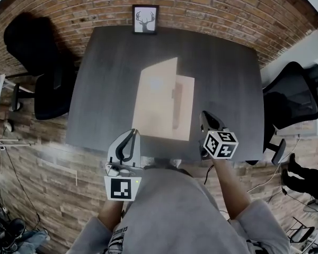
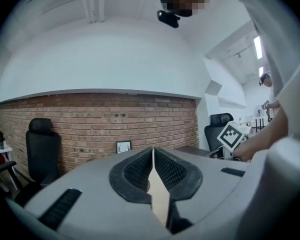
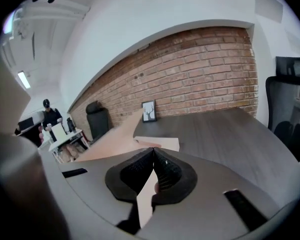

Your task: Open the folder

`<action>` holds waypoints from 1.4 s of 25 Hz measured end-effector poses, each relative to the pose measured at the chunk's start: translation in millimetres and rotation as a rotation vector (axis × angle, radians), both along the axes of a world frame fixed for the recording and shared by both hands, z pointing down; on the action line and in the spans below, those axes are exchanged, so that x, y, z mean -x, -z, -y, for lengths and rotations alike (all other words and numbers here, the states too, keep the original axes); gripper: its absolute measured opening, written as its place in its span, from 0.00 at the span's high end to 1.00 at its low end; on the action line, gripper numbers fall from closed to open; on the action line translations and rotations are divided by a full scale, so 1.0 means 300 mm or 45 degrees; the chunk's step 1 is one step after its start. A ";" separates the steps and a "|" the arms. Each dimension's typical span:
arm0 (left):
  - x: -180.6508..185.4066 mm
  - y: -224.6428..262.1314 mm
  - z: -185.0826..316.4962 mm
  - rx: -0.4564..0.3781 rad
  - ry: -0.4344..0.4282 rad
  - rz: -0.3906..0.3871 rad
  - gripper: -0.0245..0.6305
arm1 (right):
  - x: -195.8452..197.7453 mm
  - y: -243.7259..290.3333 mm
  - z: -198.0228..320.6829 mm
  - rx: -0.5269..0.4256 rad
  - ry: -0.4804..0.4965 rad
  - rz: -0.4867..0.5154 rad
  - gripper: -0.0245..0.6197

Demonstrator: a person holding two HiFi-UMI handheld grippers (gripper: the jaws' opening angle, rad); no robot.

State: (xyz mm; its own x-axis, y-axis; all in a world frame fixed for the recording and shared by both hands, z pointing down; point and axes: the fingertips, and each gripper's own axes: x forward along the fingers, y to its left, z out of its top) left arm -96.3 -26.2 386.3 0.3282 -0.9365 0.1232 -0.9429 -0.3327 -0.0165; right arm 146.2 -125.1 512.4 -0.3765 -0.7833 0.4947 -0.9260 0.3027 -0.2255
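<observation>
A tan folder (image 1: 160, 97) lies on the dark table (image 1: 228, 73) with its left leaf raised and tilted, so it stands partly open. At the folder's near left corner my left gripper (image 1: 131, 134) is shut. In the left gripper view a thin tan sheet (image 2: 160, 198) is pinched edge-on between the left gripper's (image 2: 153, 151) pads. My right gripper (image 1: 204, 116) sits at the folder's near right edge. In the right gripper view the right gripper (image 3: 153, 151) is shut on a tan leaf (image 3: 146, 196). The folder (image 3: 115, 136) rises away to the left there.
A framed deer picture (image 1: 145, 19) leans on the brick wall at the table's far edge. Black office chairs stand left (image 1: 47, 83) and right (image 1: 292, 99) of the table. A person (image 3: 50, 115) stands far off by another desk.
</observation>
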 end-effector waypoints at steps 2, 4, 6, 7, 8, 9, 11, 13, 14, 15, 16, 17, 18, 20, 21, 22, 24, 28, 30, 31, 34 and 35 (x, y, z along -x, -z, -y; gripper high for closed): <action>-0.001 0.025 0.009 0.007 0.014 -0.023 0.95 | 0.004 0.087 0.005 -0.074 -0.010 0.020 0.96; -0.007 0.052 0.019 0.012 0.020 -0.053 0.95 | 0.005 0.178 0.002 -0.146 -0.009 0.031 0.96; -0.012 0.083 0.028 0.001 0.023 -0.074 0.95 | -0.001 0.272 -0.016 -0.215 -0.001 0.035 0.96; -0.014 0.100 0.032 -0.009 0.021 -0.077 0.95 | -0.006 0.319 -0.029 -0.248 0.003 0.038 0.96; -0.017 0.118 0.037 -0.019 0.020 -0.082 0.95 | -0.012 0.366 -0.044 -0.281 0.005 0.042 0.96; -0.019 0.137 0.042 -0.025 0.019 -0.088 0.95 | -0.018 0.411 -0.060 -0.312 0.005 0.047 0.96; -0.025 0.173 0.051 -0.027 0.018 -0.106 0.95 | -0.030 0.495 -0.091 -0.375 -0.003 0.058 0.96; -0.031 0.208 0.057 -0.027 0.018 -0.127 0.95 | -0.040 0.571 -0.123 -0.436 -0.019 0.069 0.96; -0.034 0.224 0.058 -0.027 0.018 -0.138 0.95 | -0.044 0.608 -0.141 -0.466 -0.027 0.072 0.96; -0.038 0.240 0.060 -0.026 0.018 -0.147 0.95 | -0.047 0.643 -0.159 -0.496 -0.035 0.073 0.96; -0.043 0.254 0.062 -0.026 0.018 -0.154 0.95 | -0.048 0.676 -0.177 -0.528 -0.041 0.071 0.96; -0.048 0.268 0.063 -0.027 0.019 -0.161 0.95 | -0.049 0.704 -0.194 -0.560 -0.048 0.065 0.96; -0.052 0.281 0.065 -0.030 0.019 -0.167 0.95 | -0.050 0.729 -0.211 -0.591 -0.054 0.056 0.96; -0.060 0.307 0.069 -0.044 0.022 -0.177 0.95 | -0.049 0.768 -0.238 -0.649 -0.067 0.034 0.96; -0.064 0.317 0.072 -0.055 0.024 -0.179 0.95 | -0.048 0.783 -0.247 -0.675 -0.074 0.025 0.96; -0.068 0.325 0.075 -0.066 0.026 -0.179 0.95 | -0.047 0.792 -0.253 -0.698 -0.083 0.017 0.96; -0.077 0.334 0.081 -0.084 0.028 -0.175 0.95 | -0.046 0.797 -0.255 -0.728 -0.103 0.013 0.96; -0.091 0.337 0.097 -0.095 0.030 -0.166 0.95 | -0.038 0.775 -0.242 -0.715 -0.100 0.040 0.96; -0.092 0.337 0.105 -0.095 0.030 -0.162 0.95 | -0.037 0.770 -0.236 -0.712 -0.089 0.035 0.96; -0.091 0.336 0.109 -0.096 0.030 -0.162 0.95 | -0.041 0.768 -0.231 -0.711 -0.091 0.036 0.96; -0.088 0.338 0.123 -0.097 0.038 -0.159 0.95 | -0.050 0.764 -0.215 -0.701 -0.102 0.049 0.96; -0.087 0.337 0.127 -0.096 0.040 -0.158 0.95 | -0.051 0.763 -0.210 -0.699 -0.103 0.051 0.96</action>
State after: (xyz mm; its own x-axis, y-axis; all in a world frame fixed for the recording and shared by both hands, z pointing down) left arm -70.2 -64.2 285.3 0.3071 -0.9516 0.0120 -0.9491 -0.3054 0.0769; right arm 161.4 -62.0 283.6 -0.3149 -0.9491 -0.0078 -0.9450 0.3143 -0.0902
